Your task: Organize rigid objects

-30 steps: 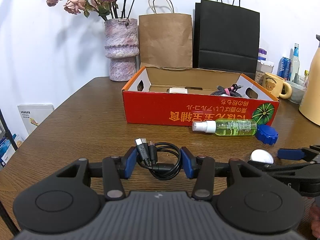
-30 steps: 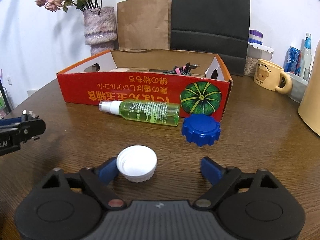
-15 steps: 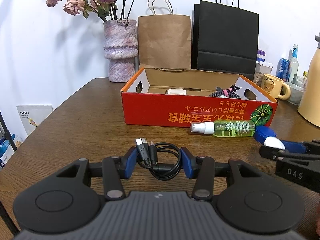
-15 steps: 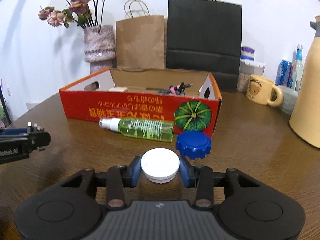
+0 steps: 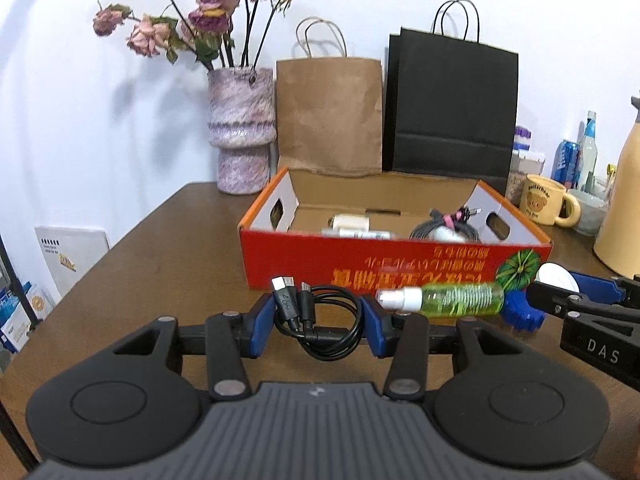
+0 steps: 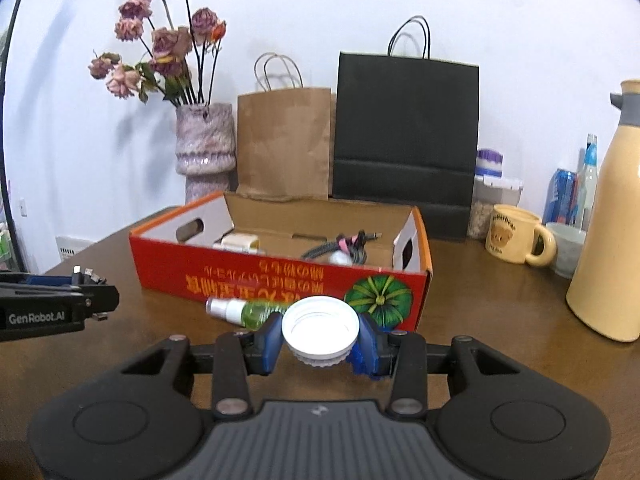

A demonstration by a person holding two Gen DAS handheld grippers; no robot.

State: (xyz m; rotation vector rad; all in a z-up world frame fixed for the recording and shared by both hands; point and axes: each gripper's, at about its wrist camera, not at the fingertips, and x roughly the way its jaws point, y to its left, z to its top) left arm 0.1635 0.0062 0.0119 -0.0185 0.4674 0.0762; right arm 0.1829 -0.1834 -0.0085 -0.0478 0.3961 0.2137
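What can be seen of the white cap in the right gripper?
The white cap is a round screw lid, plastic by the look, with a ribbed outer rim. It is clamped between the blue pads of the right gripper, which press on its opposite sides. It is tipped so its hollow underside, with concentric inner rings, faces the camera. It appears lifted clear of the wooden table, in front of the red box. In the left wrist view only its edge shows.

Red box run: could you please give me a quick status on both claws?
Left claw shut on coiled black cable. Right claw shut on white lid. Spray bottle lies before red box.
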